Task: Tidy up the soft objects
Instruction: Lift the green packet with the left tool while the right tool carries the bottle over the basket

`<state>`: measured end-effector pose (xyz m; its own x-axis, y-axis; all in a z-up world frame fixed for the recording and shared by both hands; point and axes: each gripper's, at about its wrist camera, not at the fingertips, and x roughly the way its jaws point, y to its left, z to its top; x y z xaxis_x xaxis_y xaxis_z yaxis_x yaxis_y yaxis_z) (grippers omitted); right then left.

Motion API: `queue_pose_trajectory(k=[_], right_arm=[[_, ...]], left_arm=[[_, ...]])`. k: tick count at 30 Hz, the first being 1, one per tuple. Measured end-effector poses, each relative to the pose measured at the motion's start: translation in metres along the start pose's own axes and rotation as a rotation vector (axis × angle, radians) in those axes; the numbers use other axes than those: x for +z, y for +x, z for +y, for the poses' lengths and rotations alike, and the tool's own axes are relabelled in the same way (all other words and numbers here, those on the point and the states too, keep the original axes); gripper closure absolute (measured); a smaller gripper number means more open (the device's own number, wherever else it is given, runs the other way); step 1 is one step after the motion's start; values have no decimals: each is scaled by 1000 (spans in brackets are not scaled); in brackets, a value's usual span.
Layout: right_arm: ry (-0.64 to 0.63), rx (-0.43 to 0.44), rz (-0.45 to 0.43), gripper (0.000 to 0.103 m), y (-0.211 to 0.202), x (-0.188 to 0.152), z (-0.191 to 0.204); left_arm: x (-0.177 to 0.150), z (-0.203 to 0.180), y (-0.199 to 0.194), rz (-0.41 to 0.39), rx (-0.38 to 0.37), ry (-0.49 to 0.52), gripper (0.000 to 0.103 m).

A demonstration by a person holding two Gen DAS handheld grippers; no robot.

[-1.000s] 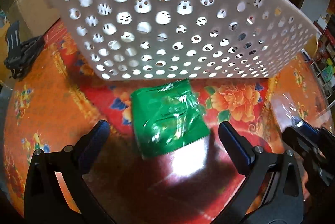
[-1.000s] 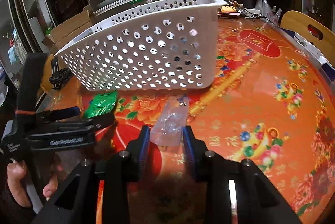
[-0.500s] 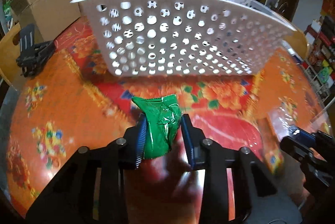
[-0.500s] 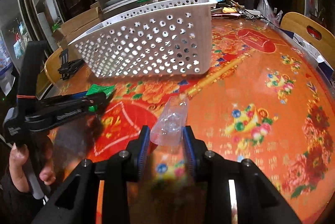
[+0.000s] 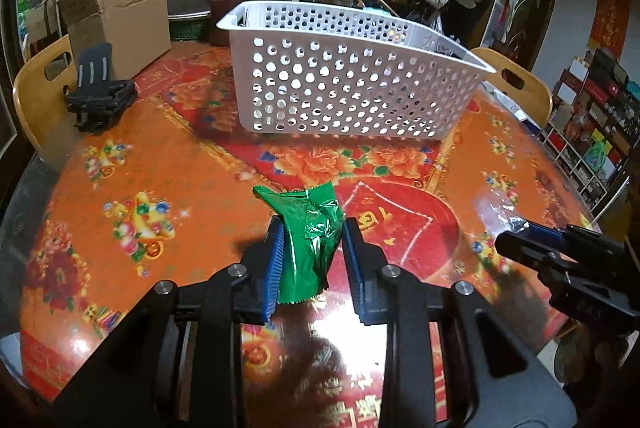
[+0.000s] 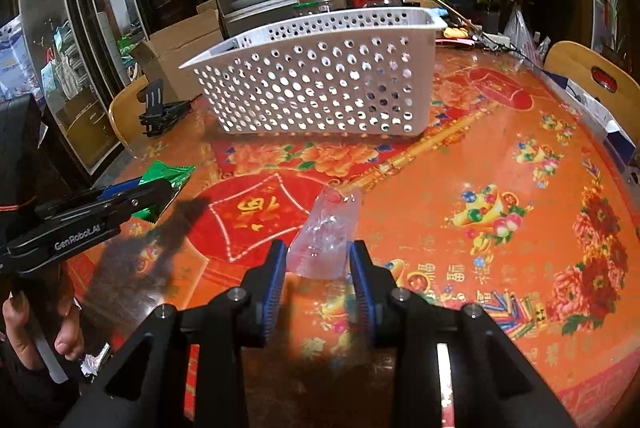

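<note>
With the green wrapper [image 5: 310, 240] pinched between the closed pads of the left gripper [image 5: 312, 260] above the tablecloth [image 5: 160, 164], carry it over the rim of the white basket [image 5: 344, 84] before releasing (crinkled foil may slip). Right gripper [image 6: 318, 268], angled down, clamps a clear plastic packet [image 6: 326, 236].

Warm, dim indoor light from above leaves white glare on the glossy tablecloth [image 5: 168, 188] and dark shadows beneath both tools. Fisheye bending curves the edges, corners go black, and near parts look soft.
</note>
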<state>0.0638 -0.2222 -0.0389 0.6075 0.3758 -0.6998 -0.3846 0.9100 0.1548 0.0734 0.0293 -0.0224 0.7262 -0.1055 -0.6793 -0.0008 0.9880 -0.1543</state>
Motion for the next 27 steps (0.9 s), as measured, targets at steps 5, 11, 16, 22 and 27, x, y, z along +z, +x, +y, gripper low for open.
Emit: queue_pose_trajectory(k=[5,11,16,22,27], right_arm=[[-7,-4,-16,72,-12,1,2],[-4,0,-39,72,-22,14,-1],[-4,16,-53,72,-31,30,-6],[-35,11,-84,72,-45,56,-7],[-49,16,-96,72,-48,85,-7]], left_arm=[[-1,4,-16,-19,-12,-5,77],[15,1,-40,-72,-33,6,77],[36,1,-49,-96,-49,-1,77],[65,-1,-49,-104,-76,-5,77],[99,-5,-47,-124,-83,-5,77]])
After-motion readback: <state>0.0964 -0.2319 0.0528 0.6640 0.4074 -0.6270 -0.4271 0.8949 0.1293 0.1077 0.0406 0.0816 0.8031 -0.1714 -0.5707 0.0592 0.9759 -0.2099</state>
